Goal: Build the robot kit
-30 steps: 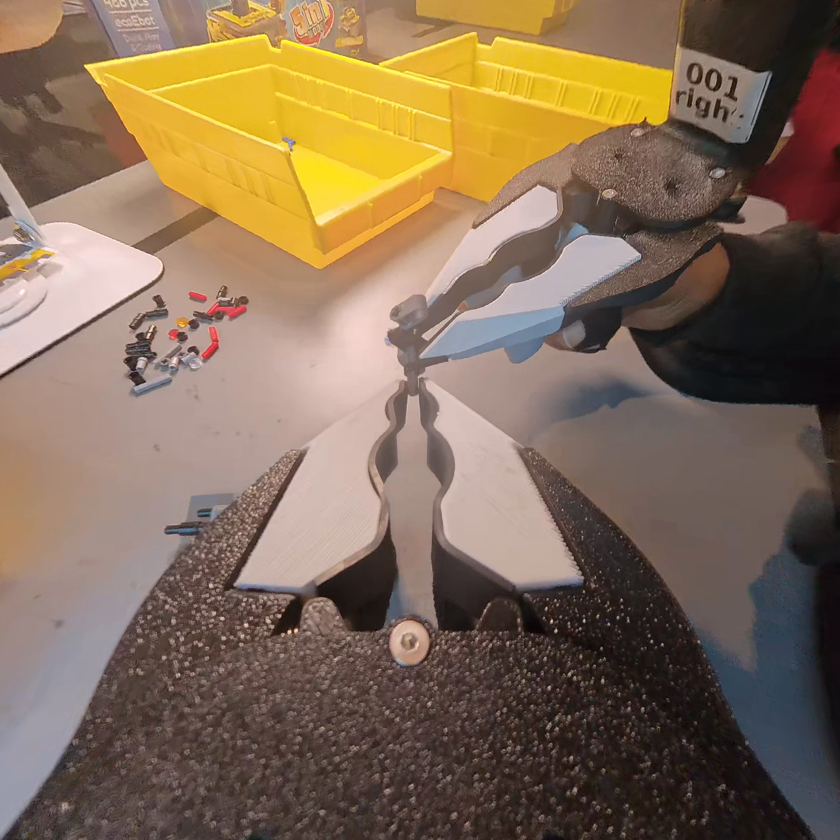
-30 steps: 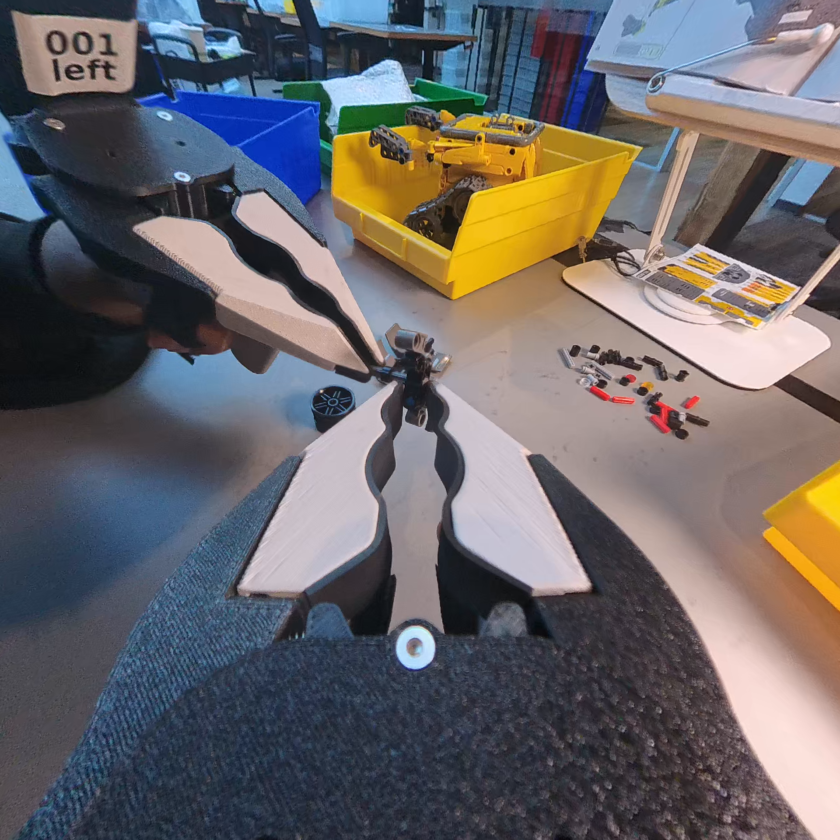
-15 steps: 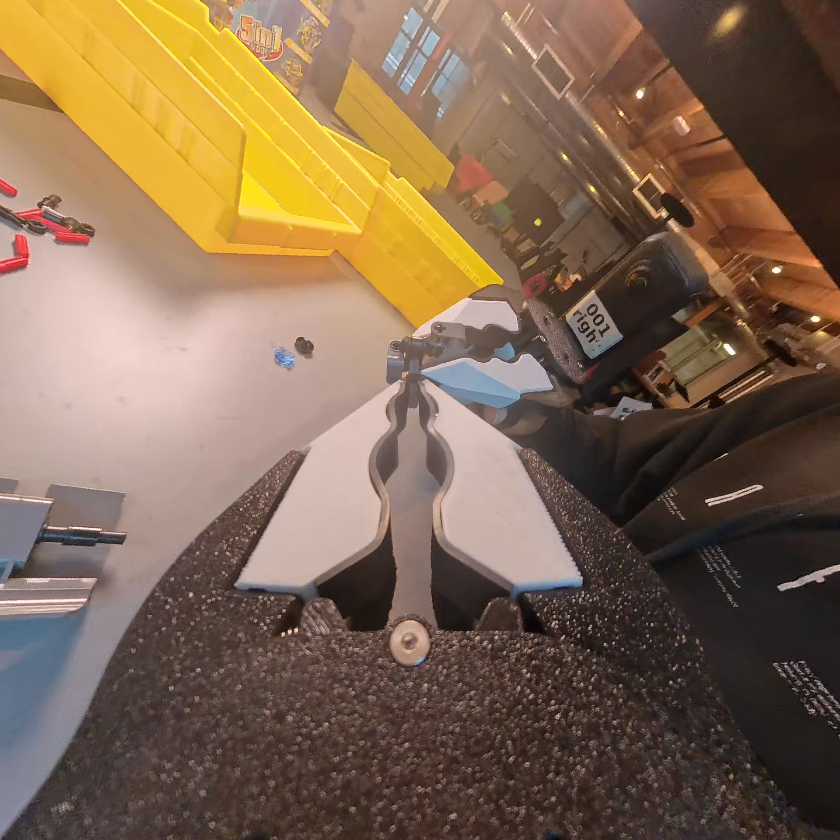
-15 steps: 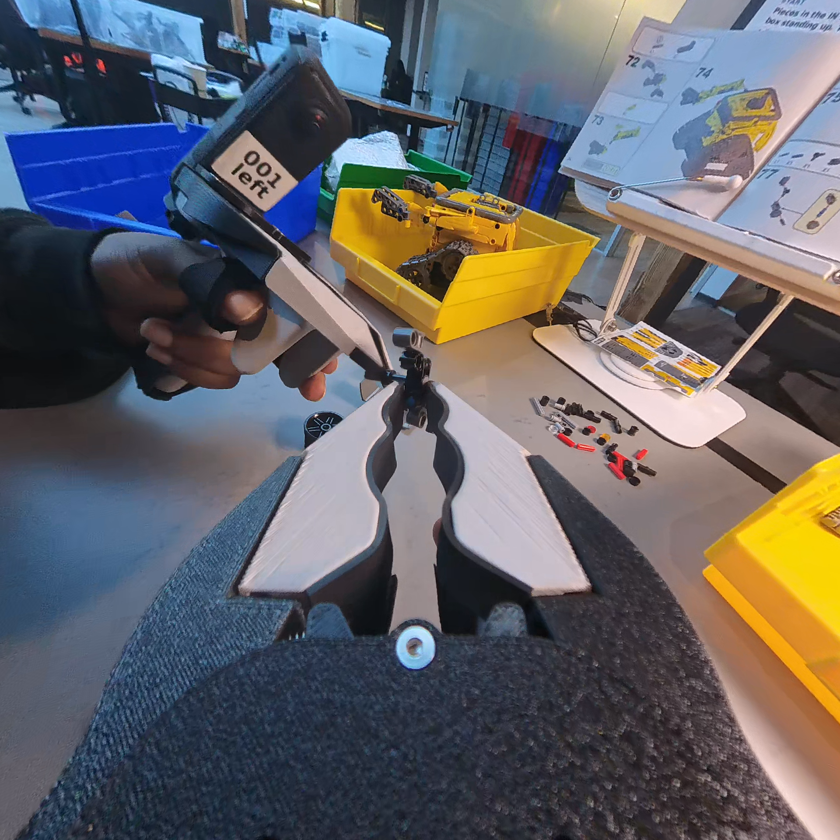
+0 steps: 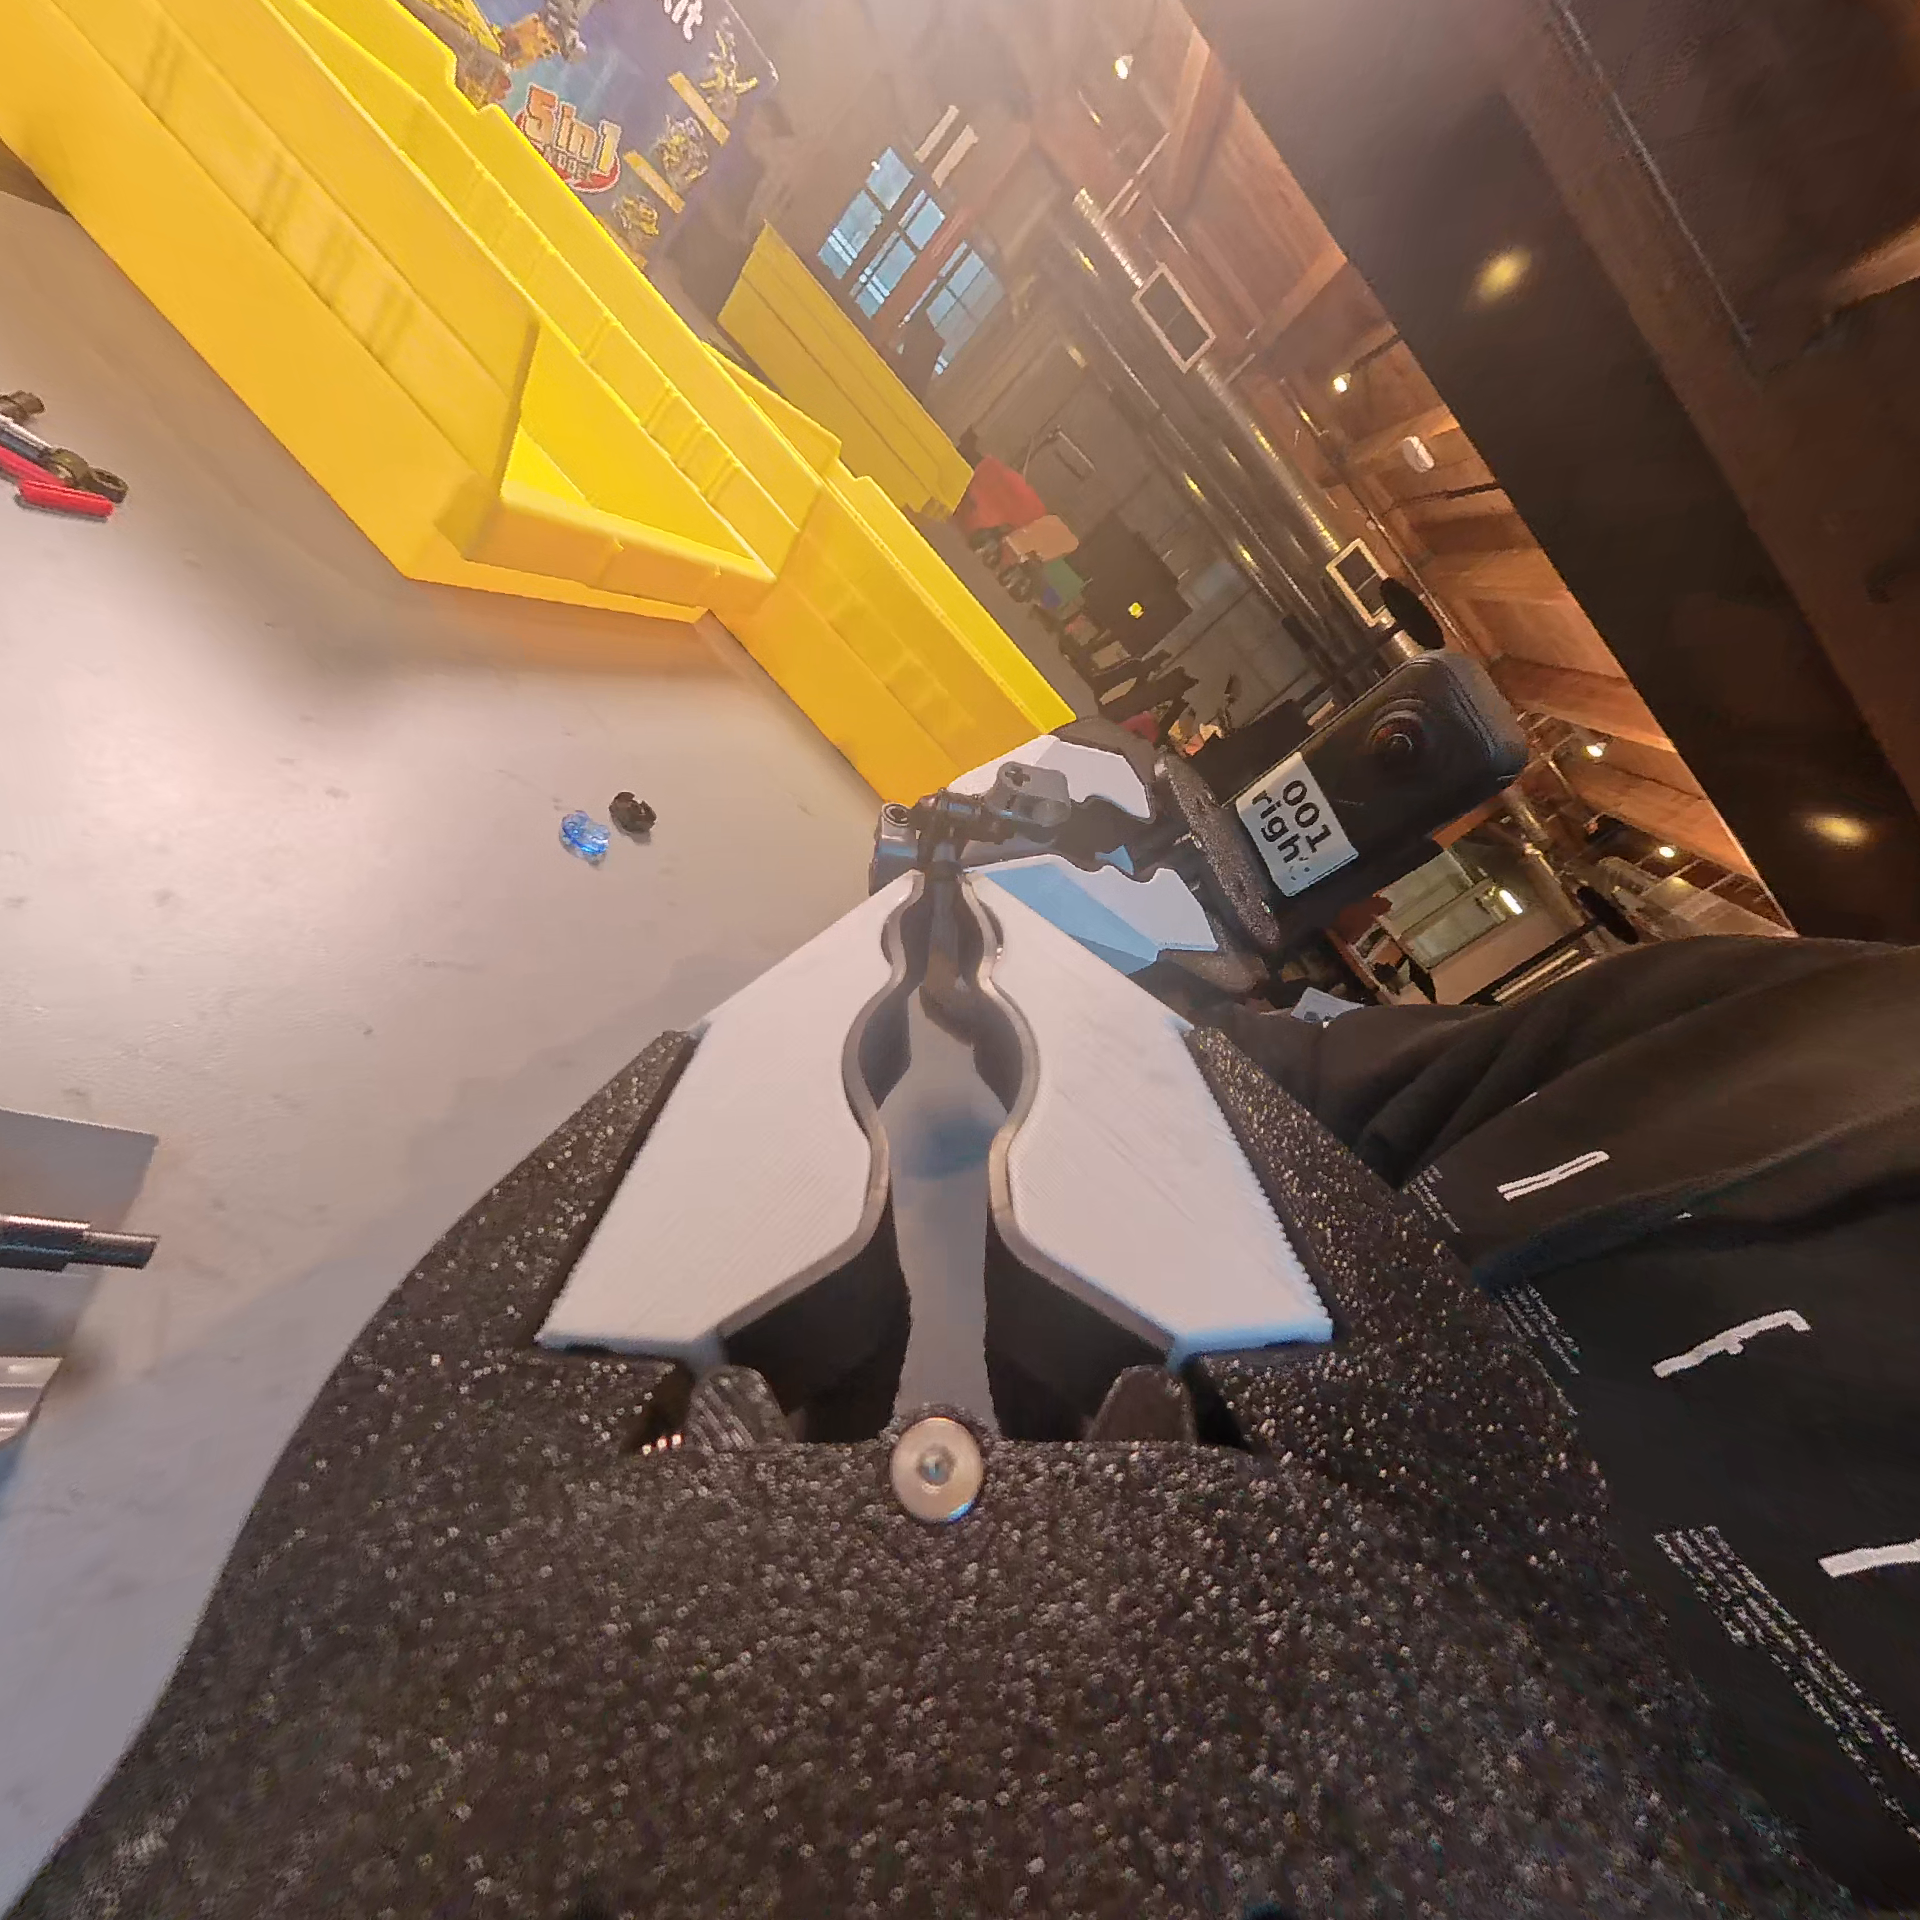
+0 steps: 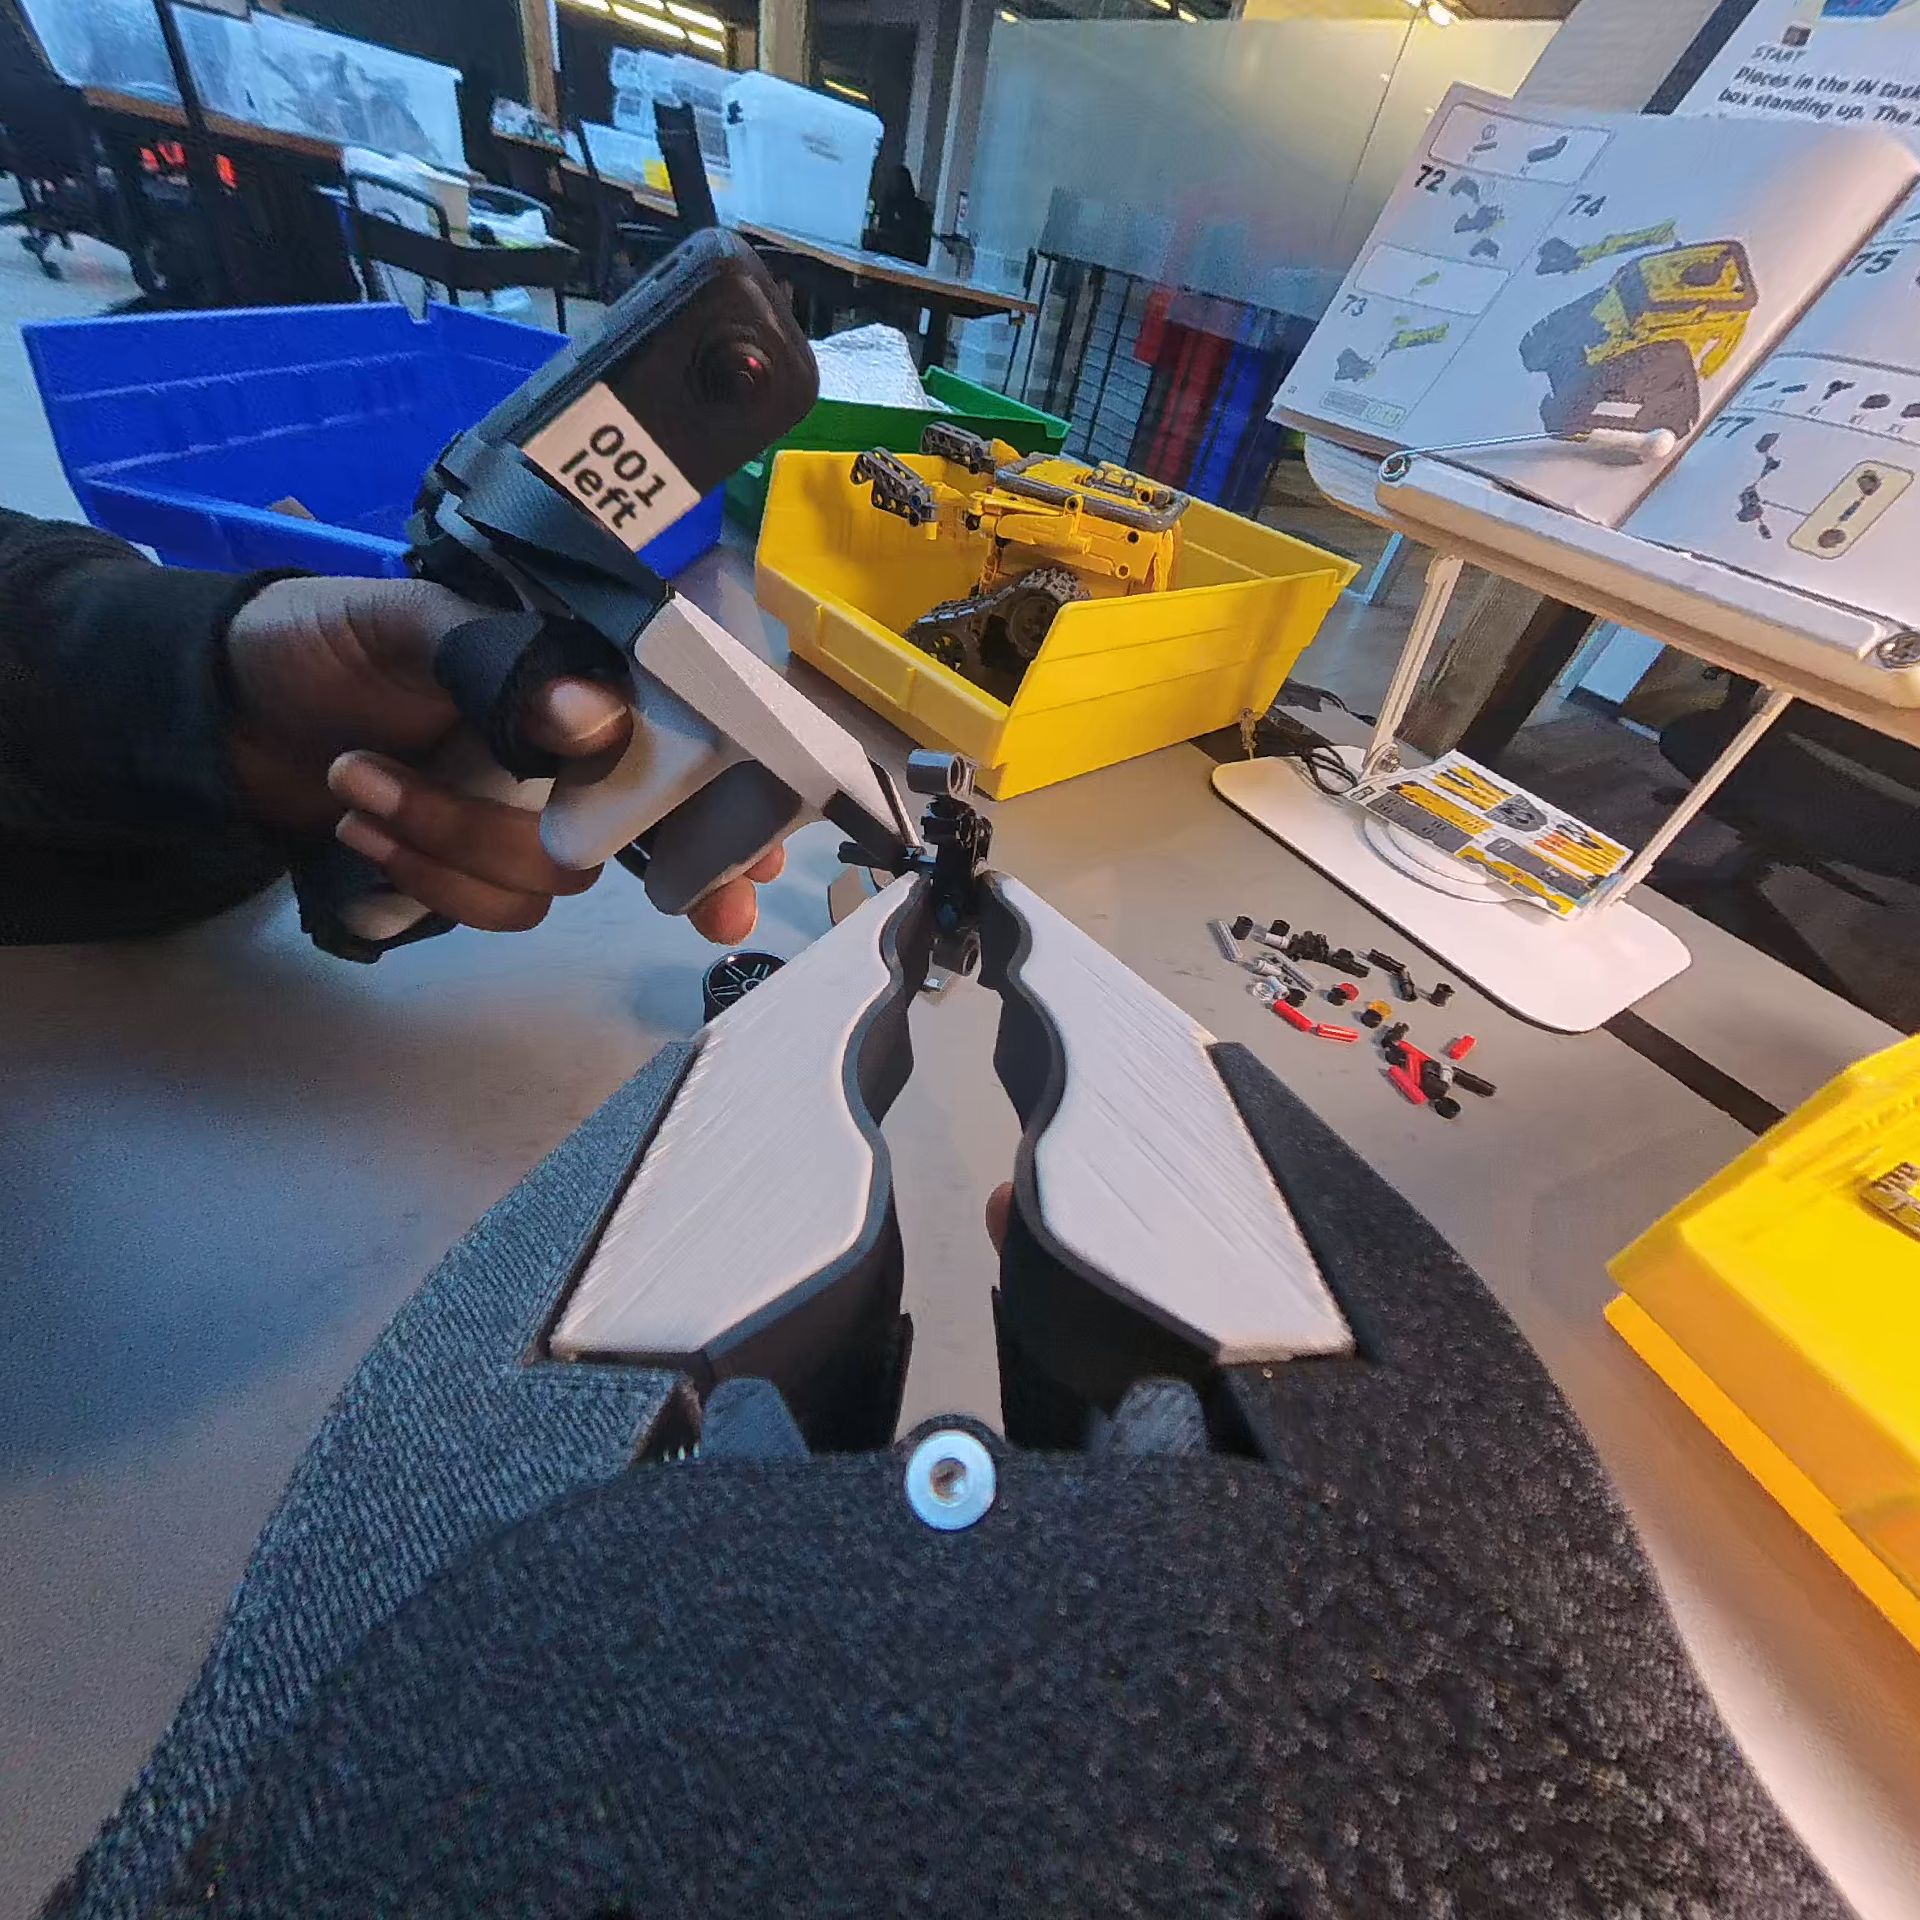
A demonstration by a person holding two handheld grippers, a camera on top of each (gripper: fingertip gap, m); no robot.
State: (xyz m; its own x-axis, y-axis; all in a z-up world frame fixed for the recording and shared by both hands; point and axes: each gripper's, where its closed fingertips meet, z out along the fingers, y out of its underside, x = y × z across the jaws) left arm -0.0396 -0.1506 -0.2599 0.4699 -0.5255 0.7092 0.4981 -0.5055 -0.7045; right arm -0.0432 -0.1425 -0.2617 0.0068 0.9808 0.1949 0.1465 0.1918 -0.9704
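Both grippers meet on one small black and grey brick piece (image 6: 948, 852), held up above the grey table (image 6: 312, 1091). The right gripper (image 6: 951, 914) pinches its lower part between closed tips. The left gripper (image 5: 940, 894) is pressed together on a thin black stem of the same piece, meeting the right gripper at an angle. Below the tips lies a black wheel (image 6: 740, 977); to the right gripper's right, loose small parts (image 6: 1351, 1008). A yellow bin (image 6: 1091, 665) with a tracked model stands beyond.
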